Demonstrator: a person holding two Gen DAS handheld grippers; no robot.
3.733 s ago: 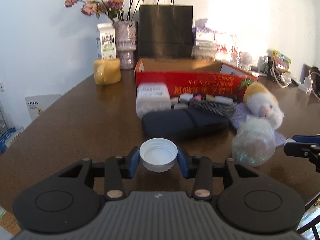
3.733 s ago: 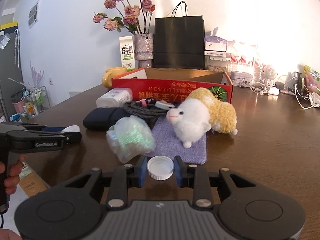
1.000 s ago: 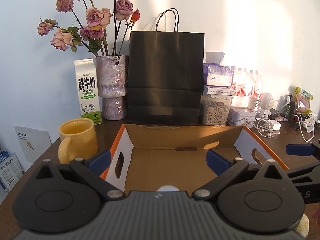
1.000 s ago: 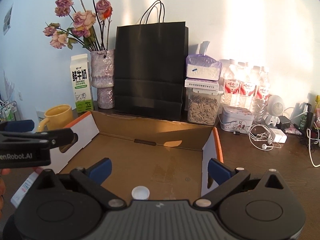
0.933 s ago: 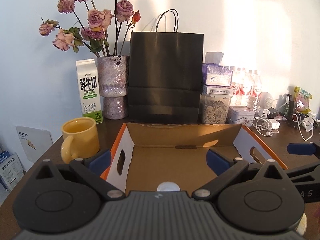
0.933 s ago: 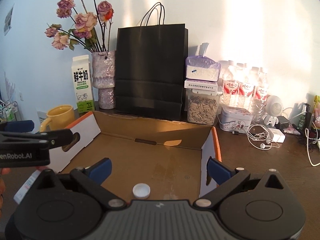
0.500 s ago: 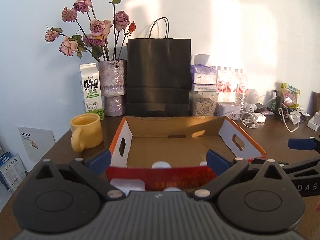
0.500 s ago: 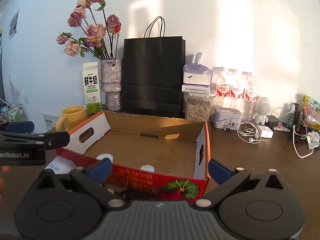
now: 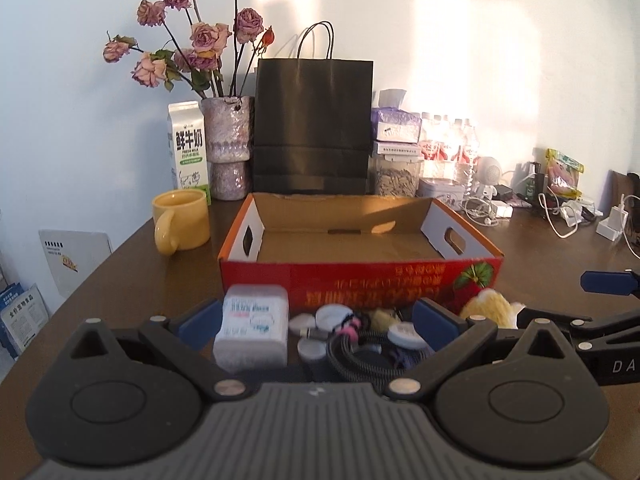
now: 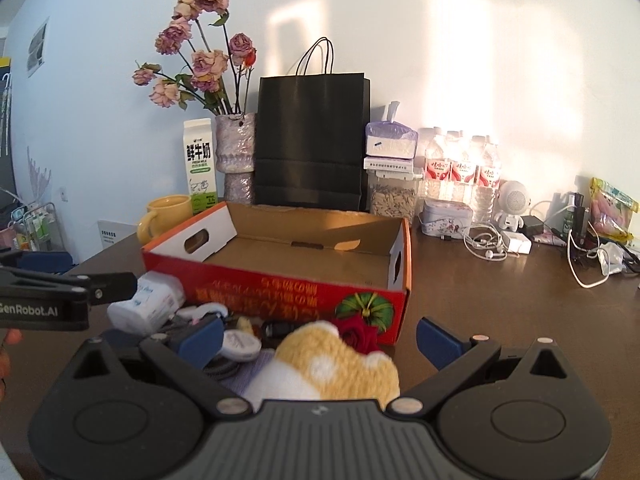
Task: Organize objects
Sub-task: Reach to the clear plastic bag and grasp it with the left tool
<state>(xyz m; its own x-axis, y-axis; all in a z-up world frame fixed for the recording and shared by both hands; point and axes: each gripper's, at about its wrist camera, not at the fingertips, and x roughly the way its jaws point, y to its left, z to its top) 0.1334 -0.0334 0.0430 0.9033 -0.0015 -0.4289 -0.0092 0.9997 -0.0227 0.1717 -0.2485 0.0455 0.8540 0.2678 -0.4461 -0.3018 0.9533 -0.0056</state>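
A red cardboard box [image 9: 360, 280] stands open on the brown table; it also shows in the right wrist view [image 10: 280, 292]. Its floor looks bare from here. In front of it lie a white plastic container [image 9: 252, 326], several small white caps [image 9: 332, 316], a coiled black cable [image 9: 360, 354] and a yellow-and-white plush toy [image 10: 332, 364]. My left gripper [image 9: 316, 322] is open and empty, above the container and caps. My right gripper [image 10: 320, 338] is open and empty, just above the plush toy.
Behind the box stand a yellow mug [image 9: 182, 220], a milk carton [image 9: 188, 146], a vase of dried roses [image 9: 228, 144], a black paper bag [image 9: 312, 128] and a seed jar [image 9: 394, 170]. Water bottles, chargers and cables [image 10: 500, 240] crowd the back right.
Both grippers let go of the white caps they held and left them in the box. In the last second both pulled back and down from over the box to the clutter in front.
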